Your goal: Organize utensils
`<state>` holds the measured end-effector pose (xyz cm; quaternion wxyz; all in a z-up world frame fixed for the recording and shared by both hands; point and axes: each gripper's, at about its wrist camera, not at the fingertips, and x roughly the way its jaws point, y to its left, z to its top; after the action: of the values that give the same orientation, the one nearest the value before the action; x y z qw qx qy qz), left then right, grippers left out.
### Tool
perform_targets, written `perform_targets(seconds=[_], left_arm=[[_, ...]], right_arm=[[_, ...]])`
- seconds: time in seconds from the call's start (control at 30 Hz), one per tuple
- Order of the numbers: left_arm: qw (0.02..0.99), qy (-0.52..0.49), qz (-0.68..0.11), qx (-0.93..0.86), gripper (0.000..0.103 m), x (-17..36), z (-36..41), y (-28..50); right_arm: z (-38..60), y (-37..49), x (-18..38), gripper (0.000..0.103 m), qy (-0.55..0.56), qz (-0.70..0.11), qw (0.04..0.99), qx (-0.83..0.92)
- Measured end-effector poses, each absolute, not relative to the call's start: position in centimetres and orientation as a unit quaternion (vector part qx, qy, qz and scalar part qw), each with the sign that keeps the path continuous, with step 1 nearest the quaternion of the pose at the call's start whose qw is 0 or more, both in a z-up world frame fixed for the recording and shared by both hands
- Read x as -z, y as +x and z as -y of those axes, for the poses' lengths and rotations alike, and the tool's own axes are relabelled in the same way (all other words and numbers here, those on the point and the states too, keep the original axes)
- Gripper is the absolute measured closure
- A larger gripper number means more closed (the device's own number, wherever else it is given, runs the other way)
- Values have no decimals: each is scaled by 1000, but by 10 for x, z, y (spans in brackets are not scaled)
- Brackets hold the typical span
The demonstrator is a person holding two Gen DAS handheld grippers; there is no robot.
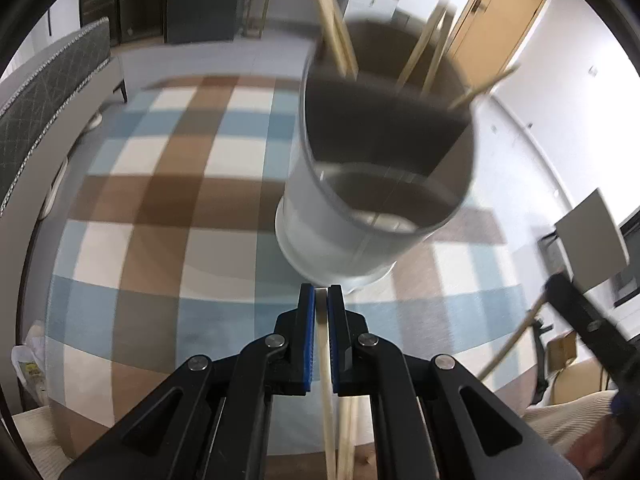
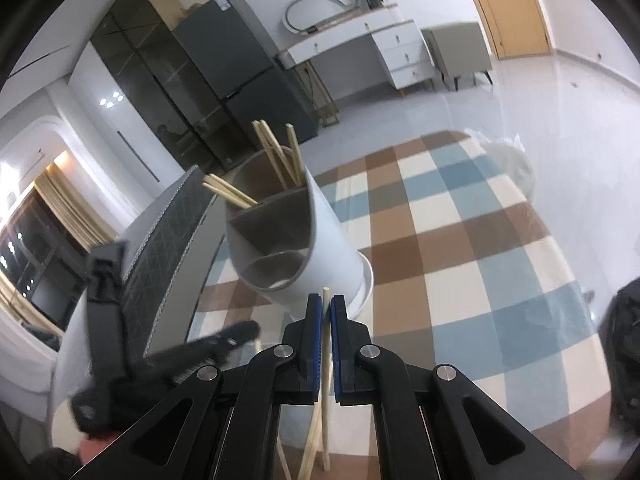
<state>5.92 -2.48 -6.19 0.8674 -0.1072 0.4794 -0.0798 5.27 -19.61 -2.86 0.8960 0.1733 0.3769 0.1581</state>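
A white cylindrical utensil holder [image 1: 332,216] with dark inner dividers stands on a glass table, with several wooden chopsticks [image 1: 336,36] sticking out of its far compartments. It also shows in the right wrist view [image 2: 332,240], with chopsticks [image 2: 276,156] in it. My left gripper [image 1: 321,294] is shut on a pale chopstick [image 1: 325,360], just short of the holder's base. My right gripper [image 2: 327,300] is shut on a wooden chopstick [image 2: 326,344], close to the holder's near side. Loose chopsticks [image 2: 310,448] lie under the right gripper.
A checked blue, brown and white rug [image 1: 160,200] lies under the glass table. The right gripper [image 1: 576,308] shows at the right of the left wrist view, holding its chopstick [image 1: 516,336]. The left gripper [image 2: 132,320] shows at the left of the right wrist view. A grey sofa [image 2: 172,224] stands behind.
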Motion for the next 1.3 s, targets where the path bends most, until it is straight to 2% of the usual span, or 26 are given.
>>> perform_targets(seconds=[0.2,0.6,1.3], left_arm=[[897,-112,-419,89,101,34,34,35],[913,-116,-375,109,102,8,8,2],[897,-175,-394,95,103,24,-30,13]], right_arm=[[194,31,20,99,162,-361,906,-151],[187,-3,0,99,139,-327,921,-160],[195,-6,0,99,151,-325,921,-155]])
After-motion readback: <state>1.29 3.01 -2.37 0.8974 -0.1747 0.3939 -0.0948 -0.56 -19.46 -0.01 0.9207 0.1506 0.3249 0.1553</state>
